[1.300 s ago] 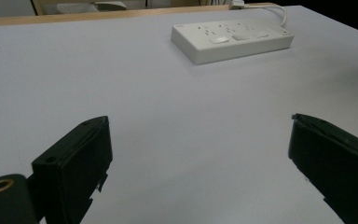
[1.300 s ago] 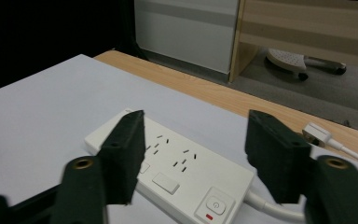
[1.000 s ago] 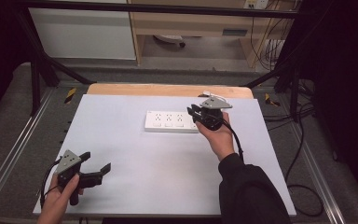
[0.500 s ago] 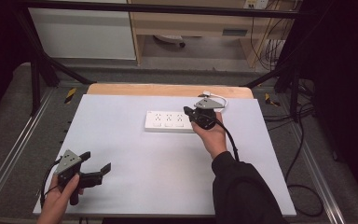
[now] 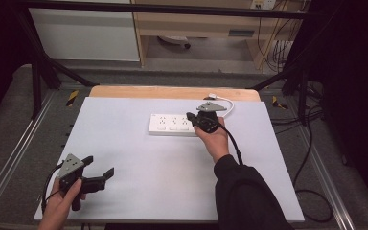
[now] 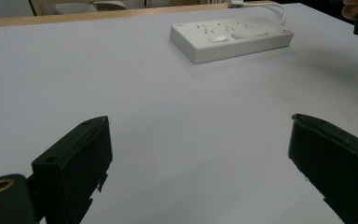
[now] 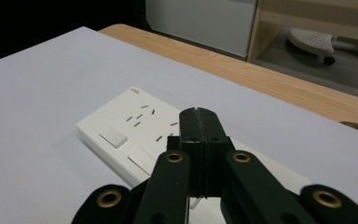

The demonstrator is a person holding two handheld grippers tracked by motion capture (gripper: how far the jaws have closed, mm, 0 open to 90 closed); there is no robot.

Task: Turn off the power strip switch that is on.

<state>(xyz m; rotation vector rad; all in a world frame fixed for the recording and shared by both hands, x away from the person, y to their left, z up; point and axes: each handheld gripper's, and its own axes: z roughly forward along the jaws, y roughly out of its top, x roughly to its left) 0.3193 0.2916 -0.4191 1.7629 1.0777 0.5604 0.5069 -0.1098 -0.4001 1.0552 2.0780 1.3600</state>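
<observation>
Above the right end of the white power strip, the right gripper hangs with its jaws pressed flat together and nothing between them; in the right gripper view the closed tip points down at the strip's top face, over the socket slots and just past the row of rocker switches. I judge the step in hand to be pressing one of those switches with the closed tip, as the jaws are shut like a poking finger rather than spread for a grasp. The tip looks close to the strip, but whether it touches the casing cannot be told. The next move would call for a small drop onto the chosen rocker, aimed squarely so the tip does not slide off onto the sockets, with light force so the strip does not skid on the white tabletop.

The strip lies across the far middle of the table, its white cord curling off behind the right gripper towards the wooden edge.

Well apart, at the near left corner, the left gripper rests low over the table with its jaws wide open and empty; from the left gripper view the strip sits far ahead of it.
</observation>
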